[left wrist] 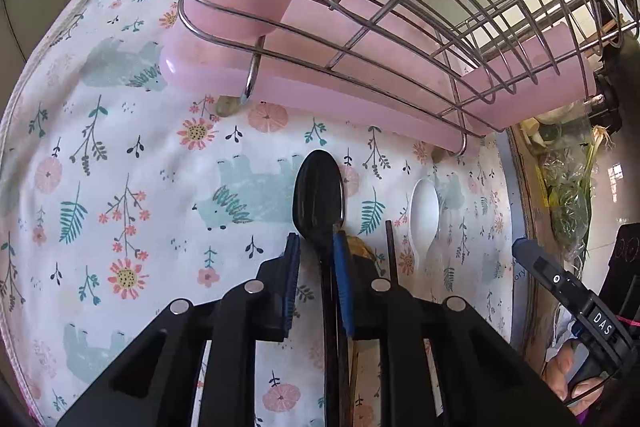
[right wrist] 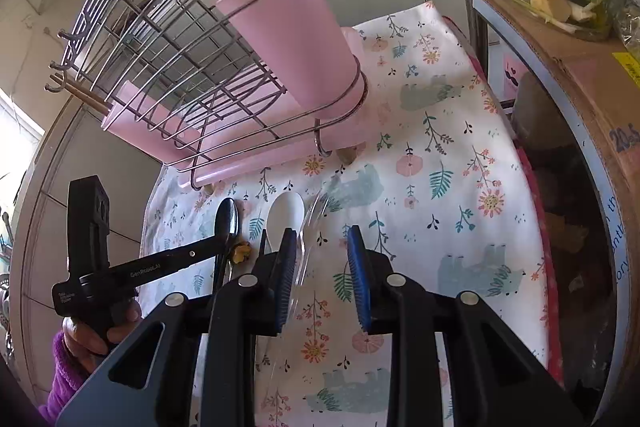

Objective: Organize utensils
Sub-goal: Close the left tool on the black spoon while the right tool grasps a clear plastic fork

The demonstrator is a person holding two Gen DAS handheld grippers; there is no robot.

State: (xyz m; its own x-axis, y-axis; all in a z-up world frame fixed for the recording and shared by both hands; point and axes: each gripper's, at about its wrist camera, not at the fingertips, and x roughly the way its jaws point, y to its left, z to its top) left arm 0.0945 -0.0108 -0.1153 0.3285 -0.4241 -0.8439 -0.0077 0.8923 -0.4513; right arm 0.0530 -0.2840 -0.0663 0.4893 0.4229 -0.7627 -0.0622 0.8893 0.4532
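A black spoon (left wrist: 318, 195) lies on the floral cloth (left wrist: 132, 155), its handle between the blue pads of my left gripper (left wrist: 316, 247), which is open around it. A white spoon (left wrist: 425, 203) and a dark chopstick (left wrist: 391, 251) lie just to its right. In the right wrist view my right gripper (right wrist: 322, 247) is open above a clear plastic spoon (right wrist: 310, 227), with the white spoon (right wrist: 285, 213) and black spoon (right wrist: 226, 219) to its left. The left gripper (right wrist: 224, 241) shows there over the black spoon.
A wire dish rack (left wrist: 420, 27) on a pink tray (left wrist: 304, 95) stands behind the spoons, with a pink utensil cup (right wrist: 292, 27) at one end holding chopsticks. A cardboard box (right wrist: 580, 75) with bagged vegetables stands to the right of the cloth.
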